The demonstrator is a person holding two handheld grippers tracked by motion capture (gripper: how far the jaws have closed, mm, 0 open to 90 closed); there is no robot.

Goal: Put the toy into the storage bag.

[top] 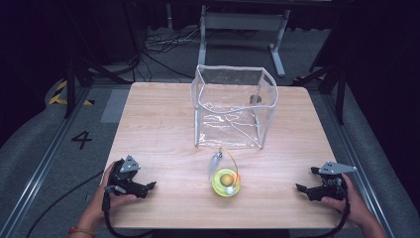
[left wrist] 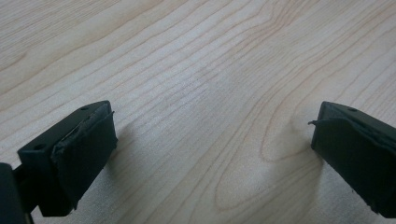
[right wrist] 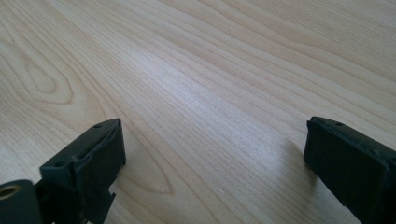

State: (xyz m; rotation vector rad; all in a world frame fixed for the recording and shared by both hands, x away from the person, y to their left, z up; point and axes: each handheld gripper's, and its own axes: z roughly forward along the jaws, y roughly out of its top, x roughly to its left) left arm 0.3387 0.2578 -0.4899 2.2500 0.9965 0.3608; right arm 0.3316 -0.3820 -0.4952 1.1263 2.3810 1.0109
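On the table, a clear bag stands upright at the far middle, a yellow reel just before it. Left gripper and right gripper rest at the near corners, jaws apart, empty.

The desk is pale wood with a smooth, matt grain. The bag is clear, glossy plastic. The jaws are matt black, their pads rough-edged. The floor looks like grey carpet.
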